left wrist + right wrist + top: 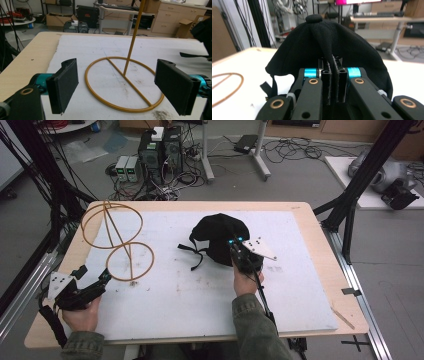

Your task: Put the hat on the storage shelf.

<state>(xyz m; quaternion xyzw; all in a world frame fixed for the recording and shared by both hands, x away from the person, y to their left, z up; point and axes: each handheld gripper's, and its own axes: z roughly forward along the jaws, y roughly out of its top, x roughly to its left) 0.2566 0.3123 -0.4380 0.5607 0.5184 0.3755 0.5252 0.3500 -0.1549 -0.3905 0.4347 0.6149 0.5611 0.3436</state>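
1. High view: black cap (220, 237) lying near the middle of the white mat (300, 290), strap ends trailing off its near-left side. Right gripper (245, 257) pressed against the cap's near-right edge, held by the right hand (246, 281), green sleeve behind it. Yellow wire stand (117, 242) well to the left of the cap: one ring flat on the mat, a second ring raised on a slanted rod above and behind it. Left gripper (102, 279) far left of the cap, just beside the flat ring's near-left rim, gripped by the left hand (82, 312).

2. Left gripper view: both black jaws spread wide, nothing between them but bare mat (82, 50). Flat ring of the wire stand (124, 84) framed in the gap, a crossbar across it and the rod rising from its centre. Dark edge of the cap (203, 32) at far right, well clear of the ring.

3. Right gripper view: jaws of the right gripper (333, 82) drawn nearly together, pinching a fold of the cap (329, 47) fabric. Crown bulging up beyond the jaws, top button uppermost. Part of the wire stand (227, 87) at the left, apart from the cap, on the mat (244, 65).
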